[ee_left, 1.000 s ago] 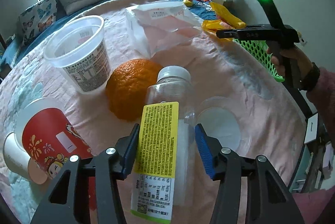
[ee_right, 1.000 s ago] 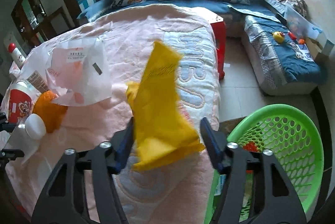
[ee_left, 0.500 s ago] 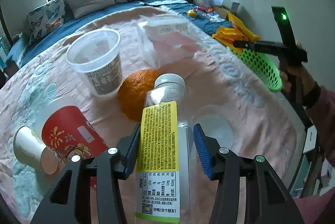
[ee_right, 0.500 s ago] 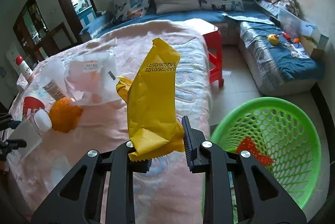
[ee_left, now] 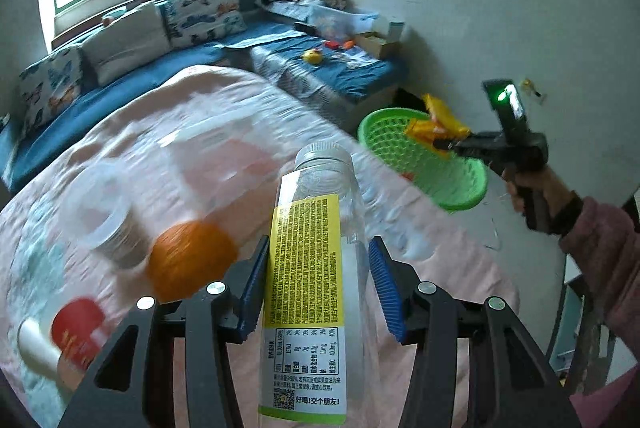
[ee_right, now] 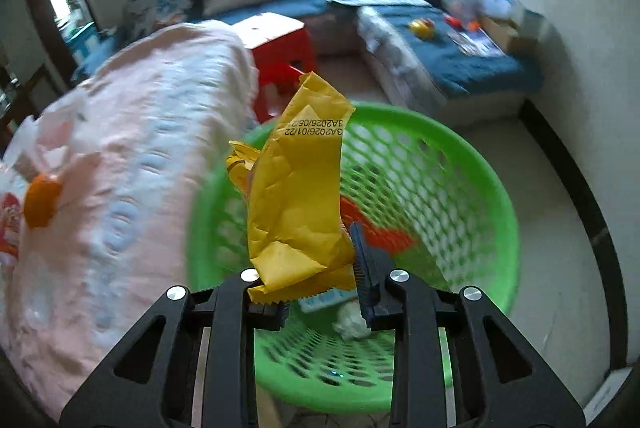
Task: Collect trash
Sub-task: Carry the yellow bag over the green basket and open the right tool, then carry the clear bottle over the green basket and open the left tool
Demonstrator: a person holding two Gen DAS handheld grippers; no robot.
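Note:
My left gripper (ee_left: 318, 286) is shut on a clear plastic bottle (ee_left: 316, 268) with a yellow label and holds it lifted above the pink bed cover (ee_left: 224, 131). My right gripper (ee_right: 320, 288) is shut on a crumpled yellow wrapper (ee_right: 300, 195) and holds it over the green mesh basket (ee_right: 460, 155). The basket holds a red scrap (ee_right: 380, 232) and white paper. In the left wrist view the right gripper (ee_left: 444, 143) with the wrapper (ee_left: 436, 123) is above the basket (ee_left: 420, 155).
On the bed lie an orange (ee_left: 188, 260), a clear plastic cup (ee_left: 108, 224), a red paper cup (ee_left: 72, 332) and a plastic bag (ee_left: 224, 155). A red stool (ee_right: 280, 55) stands past the basket. A blue sofa (ee_right: 448, 59) lines the walls.
My right gripper has carried the yellow wrapper from above the bed to over the green basket. My left gripper has lifted the bottle higher off the bed and swung right.

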